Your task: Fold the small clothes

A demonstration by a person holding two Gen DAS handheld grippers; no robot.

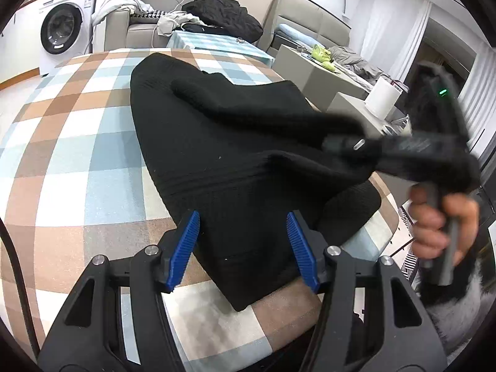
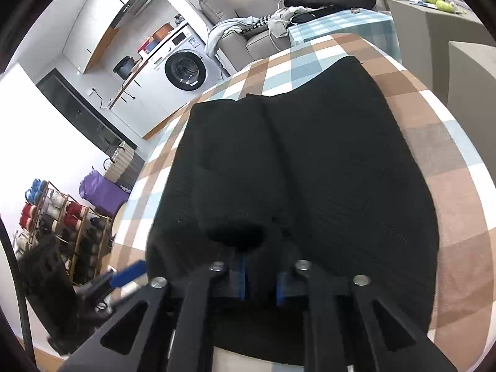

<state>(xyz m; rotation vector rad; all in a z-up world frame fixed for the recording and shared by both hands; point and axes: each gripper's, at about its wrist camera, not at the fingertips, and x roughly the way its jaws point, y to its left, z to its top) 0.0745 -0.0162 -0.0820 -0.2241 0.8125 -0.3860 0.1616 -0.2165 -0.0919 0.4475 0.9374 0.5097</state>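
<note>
Two tongs are working over one black knit garment [image 1: 217, 142] that is lying on the checked cloth [image 1: 77, 155] covering the bench, stretching from the near edge toward the far edge. The left tongs [image 1: 243, 249] are standing wide, their blue pads [image 1: 186, 248] sitting either side of the garment's near end, gripping nothing. The right tongs [image 2: 260, 280] are drawn narrow, pinching a fold of the garment [image 2: 310, 170] between their pads, and a rolled flap of the knit is lifting off the rest near the bench's right edge. In the left view the right tongs [image 1: 341, 145] are showing blurred, with the person's hand [image 1: 440, 226] wrapping the handle. Beyond the far edge, a washer [image 1: 63, 28] and a sofa [image 1: 145, 28] heaped with clothes are standing.
</note>
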